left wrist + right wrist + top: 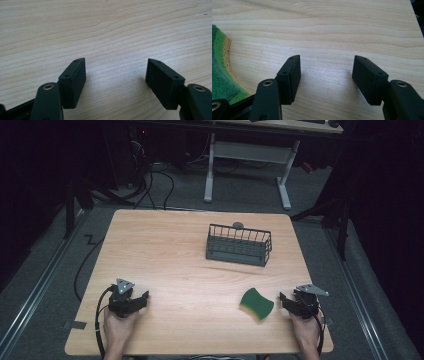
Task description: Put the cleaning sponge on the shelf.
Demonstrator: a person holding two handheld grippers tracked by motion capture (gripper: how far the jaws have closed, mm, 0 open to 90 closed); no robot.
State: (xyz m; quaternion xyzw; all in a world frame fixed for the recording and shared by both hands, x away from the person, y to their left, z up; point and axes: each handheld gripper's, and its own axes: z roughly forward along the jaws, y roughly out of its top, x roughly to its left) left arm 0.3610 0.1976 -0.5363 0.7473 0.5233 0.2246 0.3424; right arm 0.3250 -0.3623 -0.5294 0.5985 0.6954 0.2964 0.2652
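Green on top and yellow along its edge, a wavy-sided sponge [256, 303] lies flat on the near right part of the light wooden table [190, 265], just left of the right gripper [284, 299] and apart from it. That gripper rests low over the table near the near right corner, held from below by the person's right hand [306, 330], with a grey three-cornered plate on top and its black jaws pointing left toward the sponge. In the right gripper view the two jaws stand spread with bare wood between them, and the sponge [220, 72] sits off to the left of the left jaw, not between the pads and not touched by them. The left gripper [145, 298] sits near the near left corner of the table, held by the person's left hand [118, 327], a cable looping from it over the table edge. In the left gripper view its jaws are likewise spread wide, with nothing but wood grain between them. A dark wire basket [239, 245] stands upright on the far right half of the table, well apart from both grippers and from the sponge, and a small round dark object [238, 225] lies just behind it. Grey floor and the white legs of another desk [247, 155] show beyond the far edge.
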